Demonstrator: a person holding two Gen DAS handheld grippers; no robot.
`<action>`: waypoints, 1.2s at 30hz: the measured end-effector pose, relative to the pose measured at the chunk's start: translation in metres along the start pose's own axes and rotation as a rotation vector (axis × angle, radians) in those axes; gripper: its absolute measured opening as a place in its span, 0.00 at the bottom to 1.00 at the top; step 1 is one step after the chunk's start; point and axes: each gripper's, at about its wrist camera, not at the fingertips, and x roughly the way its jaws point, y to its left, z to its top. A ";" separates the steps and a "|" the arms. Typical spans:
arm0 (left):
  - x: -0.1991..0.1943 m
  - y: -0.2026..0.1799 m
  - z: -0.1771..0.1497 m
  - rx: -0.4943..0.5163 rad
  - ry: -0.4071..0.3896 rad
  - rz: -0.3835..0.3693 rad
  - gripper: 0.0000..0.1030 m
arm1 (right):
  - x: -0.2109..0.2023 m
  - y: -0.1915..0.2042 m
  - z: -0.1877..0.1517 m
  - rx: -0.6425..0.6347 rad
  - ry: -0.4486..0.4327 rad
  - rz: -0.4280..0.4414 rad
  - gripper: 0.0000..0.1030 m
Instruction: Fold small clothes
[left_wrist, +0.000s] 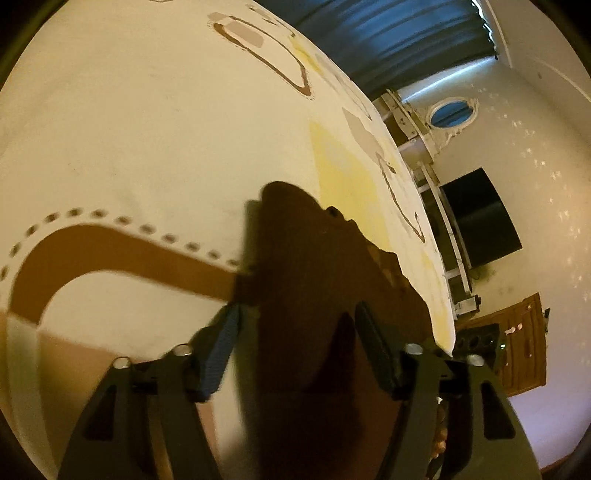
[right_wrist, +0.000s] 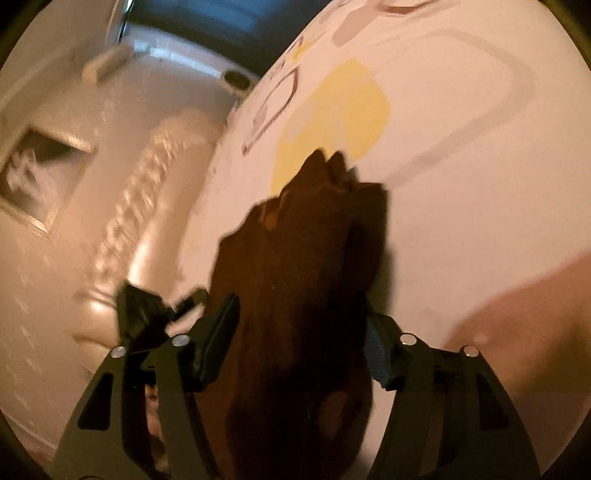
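A dark brown small garment (left_wrist: 303, 251) lies bunched on the cream patterned bedsheet (left_wrist: 147, 147). In the left wrist view it runs back between the fingers of my left gripper (left_wrist: 299, 332). The jaws stand apart, and a strip of sheet shows between the left pad (left_wrist: 225, 347) and the cloth. In the right wrist view the same brown garment (right_wrist: 314, 229) lies heaped over a yellow patch of the sheet (right_wrist: 461, 221). It fills the space between the parted fingers of my right gripper (right_wrist: 299, 328). I cannot see either pad pinching it. The cloth's near end is hidden under both grippers.
The bed's edge (left_wrist: 439, 295) runs close on the right of the left wrist view. Beyond it are a dark screen (left_wrist: 480, 225), a wooden cabinet (left_wrist: 517, 343) and a blue curtain (left_wrist: 388, 40). In the right wrist view the bed edge (right_wrist: 221, 155) falls off to the left.
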 end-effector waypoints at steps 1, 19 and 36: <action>0.005 -0.002 -0.001 0.009 0.019 0.008 0.29 | 0.007 0.004 0.000 -0.037 0.021 -0.030 0.37; -0.055 0.025 0.055 0.042 -0.112 0.077 0.11 | 0.062 0.068 0.025 -0.148 -0.021 0.035 0.24; -0.068 0.070 0.051 -0.023 -0.054 0.046 0.37 | 0.075 0.046 0.022 0.037 0.048 0.075 0.53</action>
